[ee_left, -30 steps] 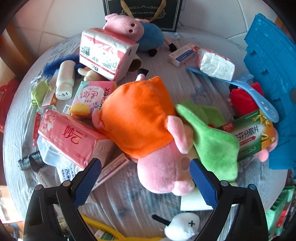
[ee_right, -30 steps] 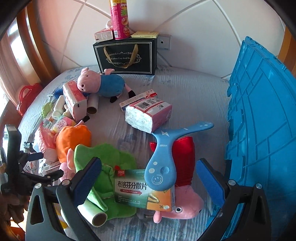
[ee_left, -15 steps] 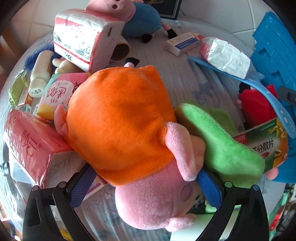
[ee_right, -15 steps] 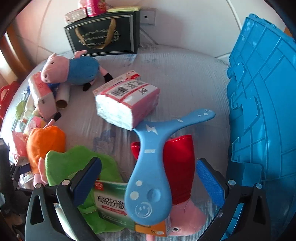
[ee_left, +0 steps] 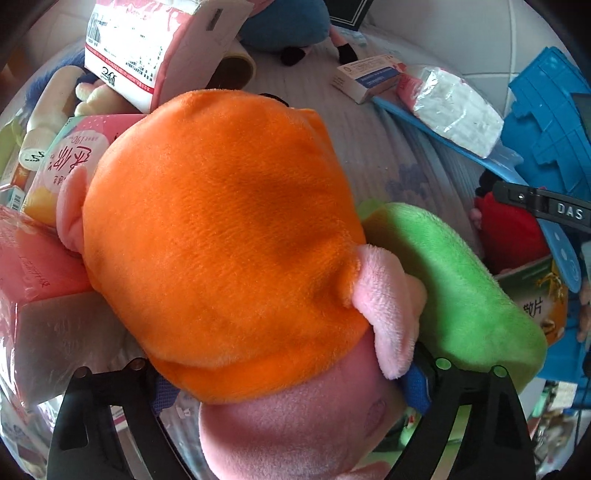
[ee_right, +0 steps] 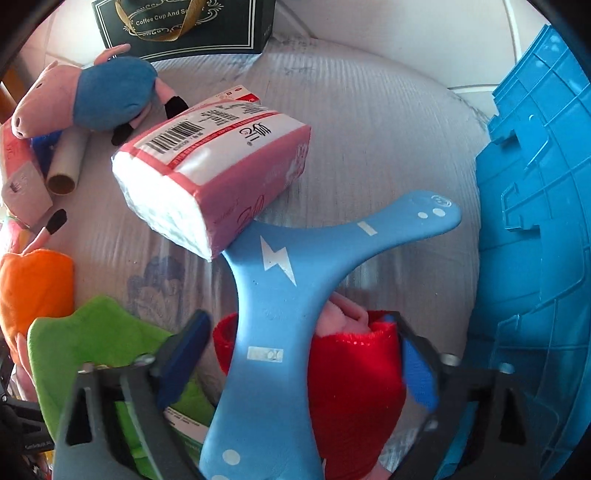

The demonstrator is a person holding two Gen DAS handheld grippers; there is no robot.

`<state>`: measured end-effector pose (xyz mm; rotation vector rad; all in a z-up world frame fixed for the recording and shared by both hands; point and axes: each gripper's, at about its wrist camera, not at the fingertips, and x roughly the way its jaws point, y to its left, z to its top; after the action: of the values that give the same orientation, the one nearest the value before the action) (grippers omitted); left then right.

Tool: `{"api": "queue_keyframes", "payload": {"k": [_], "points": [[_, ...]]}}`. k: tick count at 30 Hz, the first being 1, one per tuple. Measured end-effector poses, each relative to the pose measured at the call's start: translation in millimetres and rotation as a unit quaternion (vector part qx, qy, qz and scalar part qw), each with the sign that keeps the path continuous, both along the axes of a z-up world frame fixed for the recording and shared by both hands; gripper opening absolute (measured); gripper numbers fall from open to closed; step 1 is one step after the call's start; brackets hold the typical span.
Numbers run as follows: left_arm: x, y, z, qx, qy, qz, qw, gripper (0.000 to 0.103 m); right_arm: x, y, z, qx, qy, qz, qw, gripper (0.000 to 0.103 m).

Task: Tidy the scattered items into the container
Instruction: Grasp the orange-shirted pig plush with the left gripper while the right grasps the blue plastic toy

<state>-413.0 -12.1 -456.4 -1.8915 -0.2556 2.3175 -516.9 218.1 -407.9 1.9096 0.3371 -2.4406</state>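
Note:
A pink pig plush in an orange dress [ee_left: 229, 229] fills the left wrist view. My left gripper [ee_left: 291, 387] straddles it where dress meets head; its jaws are closing and both blue pads [ee_left: 417, 384] lie against the plush. In the right wrist view a blue boomerang [ee_right: 280, 295] lies across a pig plush in a red dress [ee_right: 354, 376]. My right gripper [ee_right: 301, 363] is down over both, with its jaws closing. Its right pad is at the red dress, its left pad just clear. The blue crate [ee_right: 535, 221] stands at the right.
A green plush [ee_left: 450, 288] and a green medicine box [ee_left: 532, 302] lie between the two pigs. A pink tissue pack [ee_right: 210, 166], a blue-dressed pig plush [ee_right: 92, 96], a cardboard tube [ee_right: 66, 162] and a black gift bag [ee_right: 184, 26] sit farther back. More tissue packs [ee_left: 155, 44] crowd the left.
Both grippers came down onto the table's items. The orange pig now fills the left view between narrower jaws. The right jaws narrowed around the boomerang and red plush.

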Motion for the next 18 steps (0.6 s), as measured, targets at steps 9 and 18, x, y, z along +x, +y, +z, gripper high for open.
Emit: {"api": "queue_keyframes", "payload": {"k": [9,18], "points": [[10.3,-1.2,20.2,0.000,0.018,-0.006,0.9998,0.072,7.8,-0.1,20.9,-0.023,0.026,0.000,0.999,0.039],[23.9,-12.6,58.9,-0.001,0.055,-0.001,0.9985,0.072,32.7,-11.1,50.4,-0.033,0.053,0.013,0.998,0.039]]}}
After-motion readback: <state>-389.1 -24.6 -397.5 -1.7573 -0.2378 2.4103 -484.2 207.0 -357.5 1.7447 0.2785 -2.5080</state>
